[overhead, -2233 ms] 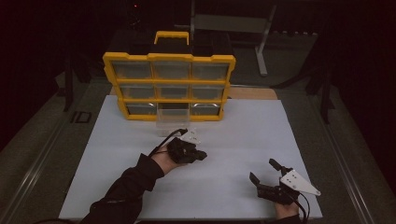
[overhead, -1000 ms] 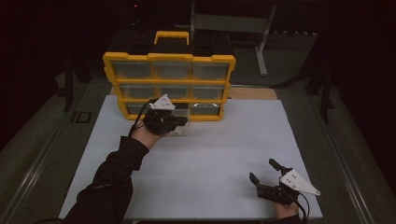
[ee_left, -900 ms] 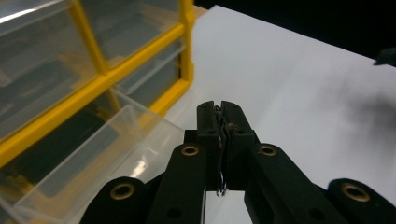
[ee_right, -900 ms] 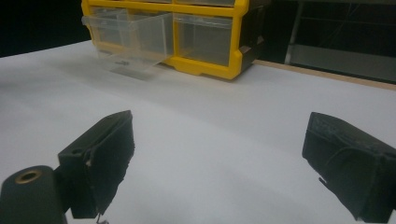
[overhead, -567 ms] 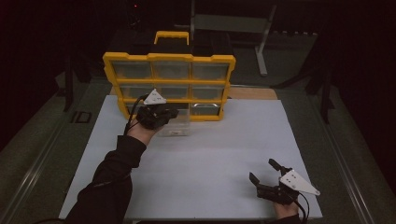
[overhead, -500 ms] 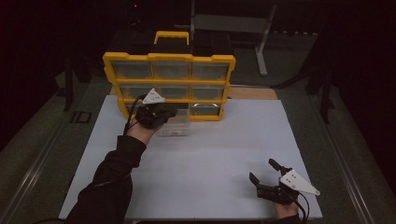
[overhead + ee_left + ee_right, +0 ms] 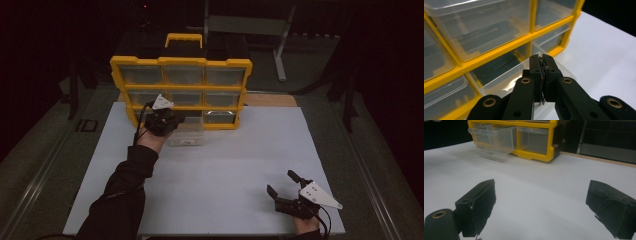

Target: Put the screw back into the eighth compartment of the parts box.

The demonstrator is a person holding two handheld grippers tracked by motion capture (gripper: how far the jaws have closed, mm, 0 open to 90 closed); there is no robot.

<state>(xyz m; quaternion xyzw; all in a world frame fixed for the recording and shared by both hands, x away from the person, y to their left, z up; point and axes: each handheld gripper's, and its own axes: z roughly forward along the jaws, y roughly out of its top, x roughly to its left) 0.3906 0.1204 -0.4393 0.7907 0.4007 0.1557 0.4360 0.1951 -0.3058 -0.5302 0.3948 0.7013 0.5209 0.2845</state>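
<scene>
text: none legible | labels: none | organizer (image 7: 181, 88) drawers: unmarked | grippers: no markings readable

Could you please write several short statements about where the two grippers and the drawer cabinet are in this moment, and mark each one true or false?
1. The left gripper is up at the yellow drawer cabinet. True.
2. The left gripper's jaws are spread wide apart. False: in the left gripper view they are pressed together, and something thin seems to be pinched between them.
3. A clear drawer in the bottom row is pulled out onto the white table. True.
4. The right gripper is clamped on a drawer. False: it is open, near the table's front edge, far from the cabinet.
5. The cabinet lies flat on its back. False: it stands upright with its handle on top.
</scene>
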